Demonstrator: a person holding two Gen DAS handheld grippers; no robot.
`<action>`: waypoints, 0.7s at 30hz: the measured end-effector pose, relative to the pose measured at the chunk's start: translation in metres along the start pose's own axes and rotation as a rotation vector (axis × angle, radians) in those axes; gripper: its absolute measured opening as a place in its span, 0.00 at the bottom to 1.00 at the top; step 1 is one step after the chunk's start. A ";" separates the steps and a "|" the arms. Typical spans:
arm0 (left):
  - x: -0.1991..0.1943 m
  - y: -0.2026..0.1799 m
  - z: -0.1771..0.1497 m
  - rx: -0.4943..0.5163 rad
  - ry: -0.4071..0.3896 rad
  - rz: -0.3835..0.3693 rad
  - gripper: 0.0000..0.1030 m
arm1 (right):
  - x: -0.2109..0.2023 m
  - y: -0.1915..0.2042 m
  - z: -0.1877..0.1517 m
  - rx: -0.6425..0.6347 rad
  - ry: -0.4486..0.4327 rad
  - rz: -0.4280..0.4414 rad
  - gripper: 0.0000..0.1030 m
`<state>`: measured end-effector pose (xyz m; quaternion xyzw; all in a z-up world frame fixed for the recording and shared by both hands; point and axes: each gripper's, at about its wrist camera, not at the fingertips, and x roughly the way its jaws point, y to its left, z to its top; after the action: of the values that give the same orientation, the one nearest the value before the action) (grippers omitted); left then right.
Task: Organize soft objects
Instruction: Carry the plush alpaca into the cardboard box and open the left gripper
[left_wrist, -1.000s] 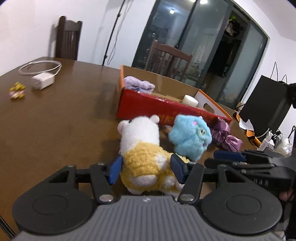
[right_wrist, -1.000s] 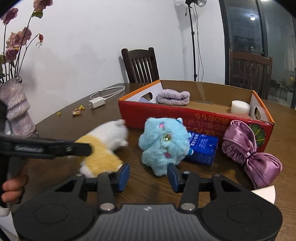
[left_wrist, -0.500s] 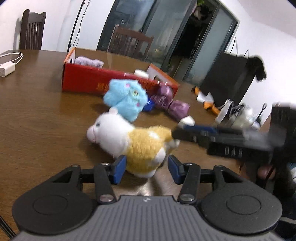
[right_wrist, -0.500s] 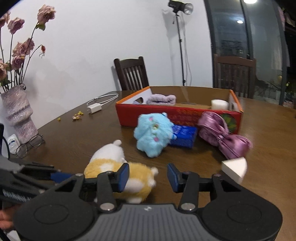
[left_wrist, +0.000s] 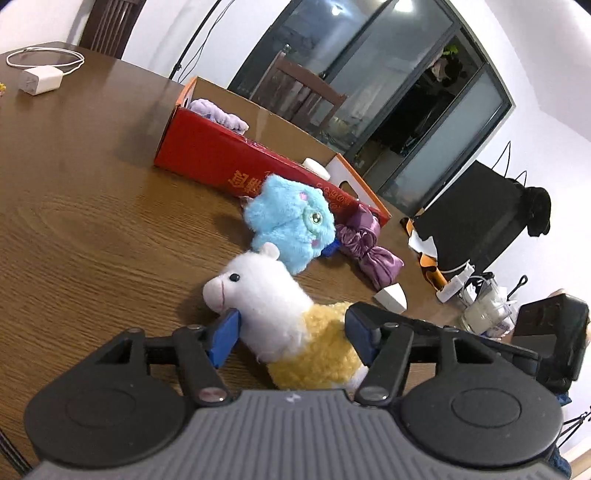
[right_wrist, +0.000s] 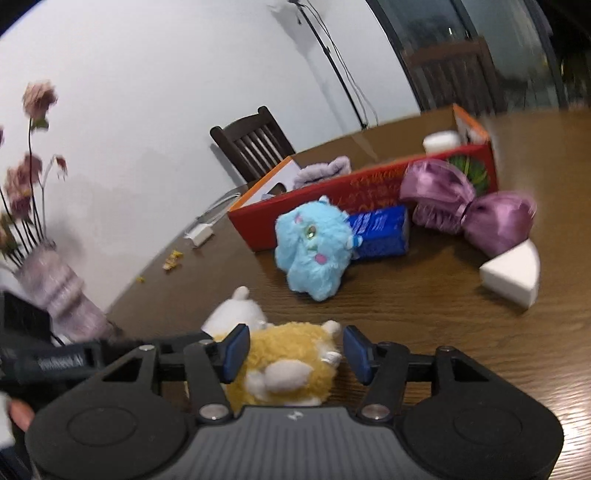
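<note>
- Because both claws straddle the same alpaca plush (left_wrist: 291, 328) at once, the chief risk is a tug between them: the left claw (left_wrist: 291, 332) has its blue pads spread either side of the white neck and yellow body, the right claw (right_wrist: 295, 349) has its pads spread around the yellow rump, and neither looks clamped.
- The alpaca plush lies on the tabletop (left_wrist: 92, 229), in front of the blue plush (left_wrist: 291, 225) and well short of the red box (left_wrist: 236, 162); if only one claw closes on loose fleece, the toy could sag, twist or slip out on the way over.
- The left pad (left_wrist: 223, 336) sits just under the chin, so closing there may pinch the thin neck and leave the heavier body swinging.
- The two tools stand close together, and each shows in the other's view; a careless closing could knock one against the other.
- On a path to the box, the blue plush, the blue packet (right_wrist: 380, 230) and the purple satin bow (right_wrist: 465, 210) lie between; a low carry could drag them or shove them against the box wall.
- The white sponge wedge (right_wrist: 511, 275) near the right side could be swept aside.
- The right view is blurred, so pad contact there is uncertain.
</note>
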<state>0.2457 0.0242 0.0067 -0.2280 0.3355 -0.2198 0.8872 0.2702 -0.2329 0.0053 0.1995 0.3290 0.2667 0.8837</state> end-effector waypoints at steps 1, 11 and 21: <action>-0.001 0.001 0.000 0.000 -0.001 -0.005 0.59 | 0.001 -0.002 0.000 0.018 0.006 0.013 0.51; -0.002 -0.005 -0.009 0.004 -0.017 -0.022 0.56 | -0.002 -0.018 -0.009 0.123 0.052 0.096 0.50; -0.027 -0.043 0.056 0.086 -0.234 -0.161 0.52 | -0.036 0.005 0.039 0.096 -0.073 0.152 0.47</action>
<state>0.2559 0.0194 0.0813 -0.2401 0.2006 -0.2765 0.9087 0.2721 -0.2571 0.0522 0.2756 0.2928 0.3094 0.8617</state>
